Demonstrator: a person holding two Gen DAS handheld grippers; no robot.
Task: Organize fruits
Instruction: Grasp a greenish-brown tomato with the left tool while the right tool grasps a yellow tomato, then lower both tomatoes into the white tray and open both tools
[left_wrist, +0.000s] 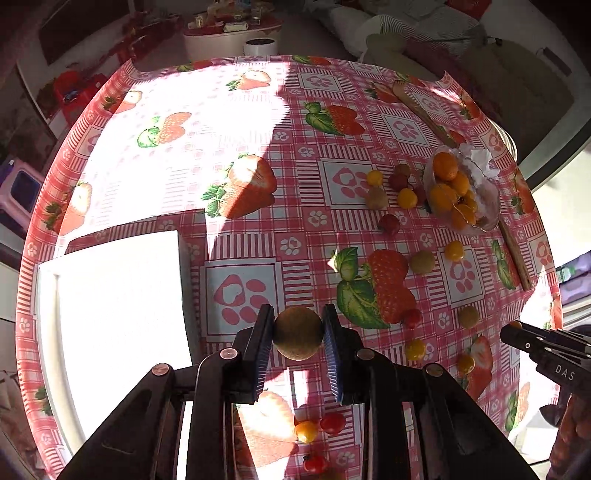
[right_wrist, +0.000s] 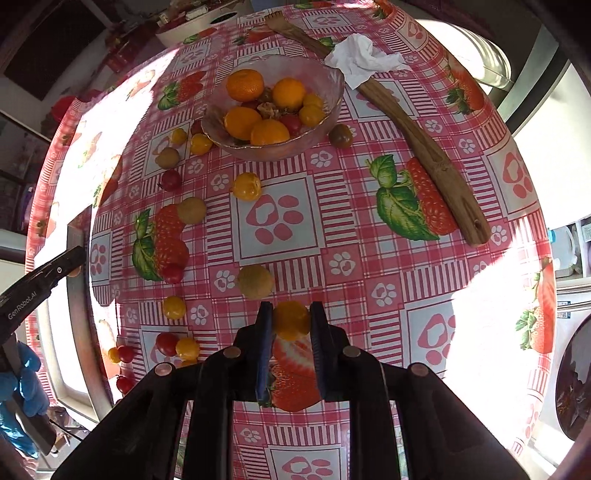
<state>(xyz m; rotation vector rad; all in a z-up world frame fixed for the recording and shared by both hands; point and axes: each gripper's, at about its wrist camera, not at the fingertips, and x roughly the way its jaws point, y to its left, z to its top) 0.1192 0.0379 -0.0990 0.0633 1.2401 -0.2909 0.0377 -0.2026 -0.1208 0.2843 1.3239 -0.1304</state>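
Observation:
My left gripper is shut on a round brown longan and holds it above the strawberry tablecloth. My right gripper is shut on a yellow cherry tomato just over the cloth. A glass bowl with oranges and small tomatoes stands at the far side; it also shows in the left wrist view. Loose yellow tomatoes, red tomatoes and longans lie scattered on the table.
A white tray lies at the table's left, washed out by sun. A wooden spatula and a crumpled tissue lie right of the bowl. The other gripper's tip shows at the edge of each view.

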